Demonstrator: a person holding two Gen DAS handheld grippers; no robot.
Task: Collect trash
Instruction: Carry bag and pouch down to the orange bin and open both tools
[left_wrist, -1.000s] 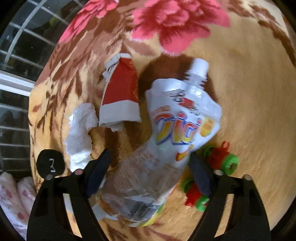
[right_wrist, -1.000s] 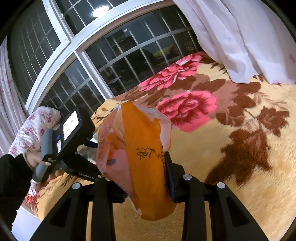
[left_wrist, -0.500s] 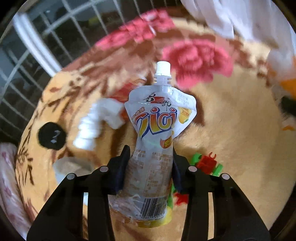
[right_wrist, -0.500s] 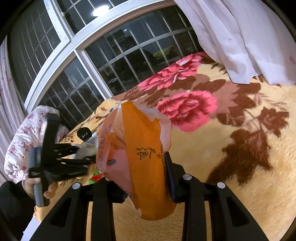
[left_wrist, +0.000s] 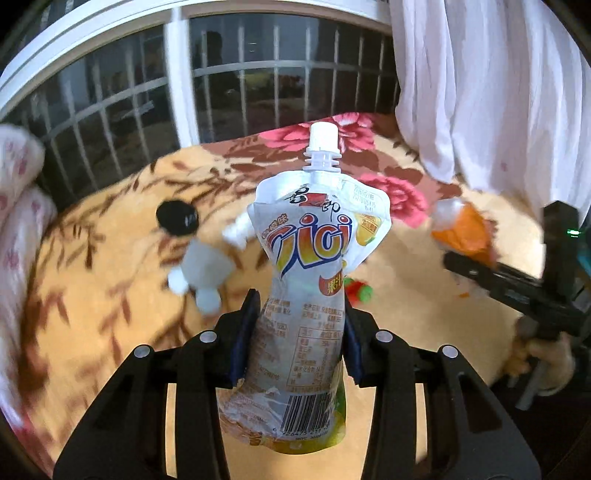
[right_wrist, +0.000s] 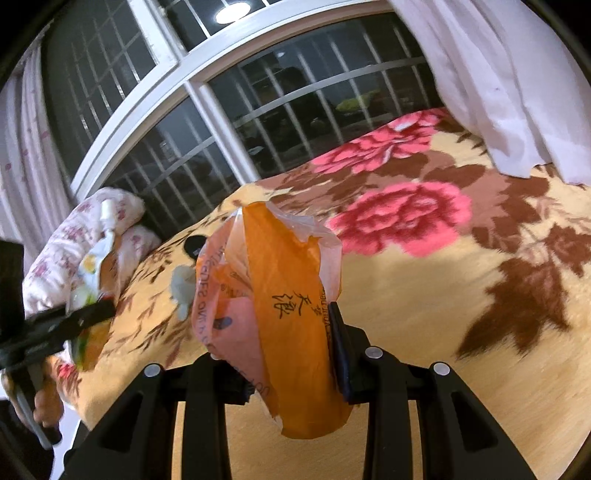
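A drink pouch is pinched between the pads of the left tool and held clear of the bed, spout up; the pouch looks flattened and largely empty. An orange bag is pinched by the right tool, its mouth bunched and slack above the jaws. In the left wrist view the bag and the right tool are seen to the right of the pouch, apart from it.

As to progress, one piece of trash is judged to be in hand but not yet bagged: the pouch is outside the bag, and the bag's mouth does not look spread wide enough to receive it. Whether anything is already inside the bag cannot be told.

More remains on the bed. Crumpled white tissue lies to the left of the pouch, and a second white scrap is seen just beside the pouch's left edge, blurred. A small red and green toy shows just behind the pouch's right side; it is probably not trash. A black round marker lies beyond the tissue.

The pouch has yet to be dropped into the bag, and the tissue pieces have yet to be collected.
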